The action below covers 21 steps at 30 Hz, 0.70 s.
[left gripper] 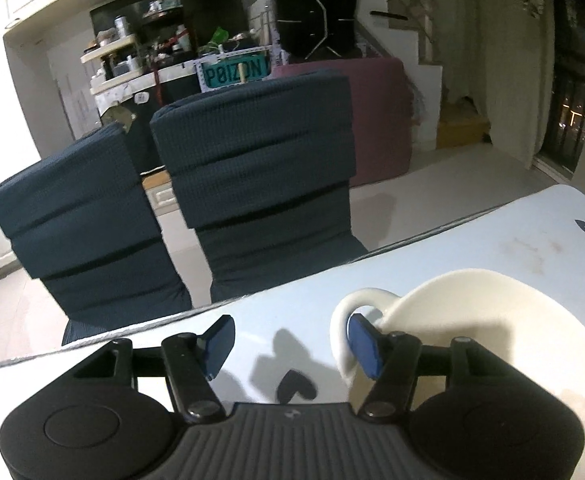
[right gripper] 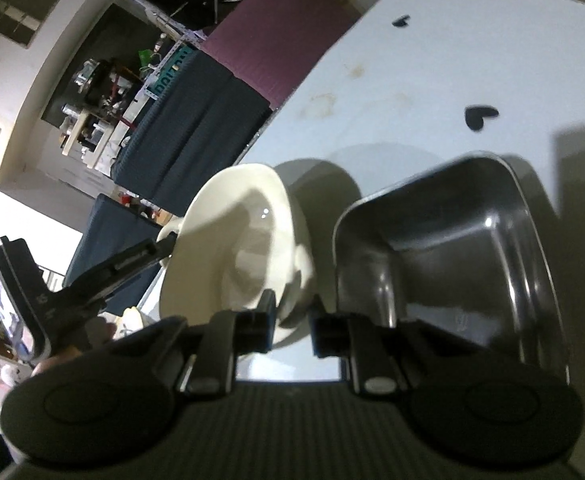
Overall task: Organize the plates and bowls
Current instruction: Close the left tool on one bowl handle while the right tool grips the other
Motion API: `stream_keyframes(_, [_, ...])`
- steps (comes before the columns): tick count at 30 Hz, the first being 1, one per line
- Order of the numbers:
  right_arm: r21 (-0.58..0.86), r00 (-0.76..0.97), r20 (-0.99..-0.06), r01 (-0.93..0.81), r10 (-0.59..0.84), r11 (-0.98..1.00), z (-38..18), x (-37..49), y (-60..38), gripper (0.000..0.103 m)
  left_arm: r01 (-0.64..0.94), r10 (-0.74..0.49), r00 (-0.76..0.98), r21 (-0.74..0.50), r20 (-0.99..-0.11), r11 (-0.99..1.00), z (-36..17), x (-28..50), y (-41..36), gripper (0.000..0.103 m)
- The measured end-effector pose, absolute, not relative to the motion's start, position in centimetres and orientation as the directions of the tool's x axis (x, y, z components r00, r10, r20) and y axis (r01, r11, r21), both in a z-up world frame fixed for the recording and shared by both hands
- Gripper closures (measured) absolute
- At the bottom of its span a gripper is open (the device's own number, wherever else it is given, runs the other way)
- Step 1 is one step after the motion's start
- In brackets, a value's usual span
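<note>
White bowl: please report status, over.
Right gripper shut on white bowl handle. Left gripper open, one finger through other handle. Steel tray close beside bowl.

White ceramic bowl (right gripper: 248,240) with a loop handle (left gripper: 348,308) on each side — glossy, empty, tilted with its opening turned sideways, on the white table (right gripper: 432,60). Just beside it on the right: a dark metal rectangular dish (right gripper: 452,248) with rounded corners — empty, shiny inside, also tilted.
</note>
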State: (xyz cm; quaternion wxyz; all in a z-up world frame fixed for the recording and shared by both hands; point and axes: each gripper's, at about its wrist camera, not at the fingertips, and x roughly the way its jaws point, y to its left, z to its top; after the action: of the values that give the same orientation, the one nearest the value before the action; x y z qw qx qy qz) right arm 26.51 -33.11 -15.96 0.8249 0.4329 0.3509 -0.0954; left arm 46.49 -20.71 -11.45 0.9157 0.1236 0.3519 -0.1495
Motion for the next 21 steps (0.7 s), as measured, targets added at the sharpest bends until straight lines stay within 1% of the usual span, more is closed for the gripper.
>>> stream_keyframes(5, [0.613, 0.738, -0.664, 0.449, 0.116, 0.65, -15.7, 27.4, -33.4, 0.084, 0.341, -0.188, 0.701, 0.092, -0.688, 0.936, -11.4, 45.6, -18.2, 0.039])
stream_keyframes(8, [0.603, 0.745, -0.66, 0.446, 0.099, 0.662, -15.7, 28.2, -33.8, 0.088, 0.339, -0.193, 0.695, 0.079, -0.692, 0.937, -11.2, 44.8, -16.9, 0.04])
stream_keyframes(10, [0.601, 0.748, -0.656, 0.443, 0.095, 0.665, -15.8, 28.7, -33.9, 0.089, 0.347, -0.202, 0.691, 0.072, -0.694, 0.935, -11.2, 44.3, -16.4, 0.046])
stream_keyframes(12, [0.592, 0.75, -0.655, 0.439, 0.086, 0.676, -15.9, 29.3, -33.8, 0.09, 0.364, -0.227, 0.678, 0.051, -0.7, 0.93, -10.9, 43.8, -15.9, 0.058])
stream_keyframes(13, [0.591, 0.752, -0.654, 0.438, 0.084, 0.678, -16.0, 29.5, -33.8, 0.09, 0.373, -0.236, 0.671, 0.044, -0.703, 0.927, -10.9, 43.6, -15.8, 0.062])
stream_keyframes(15, [0.597, 0.754, -0.651, 0.438, 0.087, 0.672, -15.9, 30.2, -34.0, 0.091, 0.401, -0.274, 0.645, 0.011, -0.713, 0.916, -10.7, 43.4, -15.4, 0.077])
stream_keyframes(18, [0.614, 0.76, -0.644, 0.443, 0.09, 0.653, -16.1, 31.0, -34.4, 0.092, 0.42, -0.313, 0.613, -0.036, -0.726, 0.907, -10.4, 43.4, -14.8, 0.086])
stream_keyframes(21, [0.623, 0.765, -0.637, 0.444, 0.089, 0.645, -16.0, 31.7, -34.6, 0.093, 0.416, -0.356, 0.582, -0.108, -0.731, 0.903, -10.4, 43.8, -14.0, 0.085])
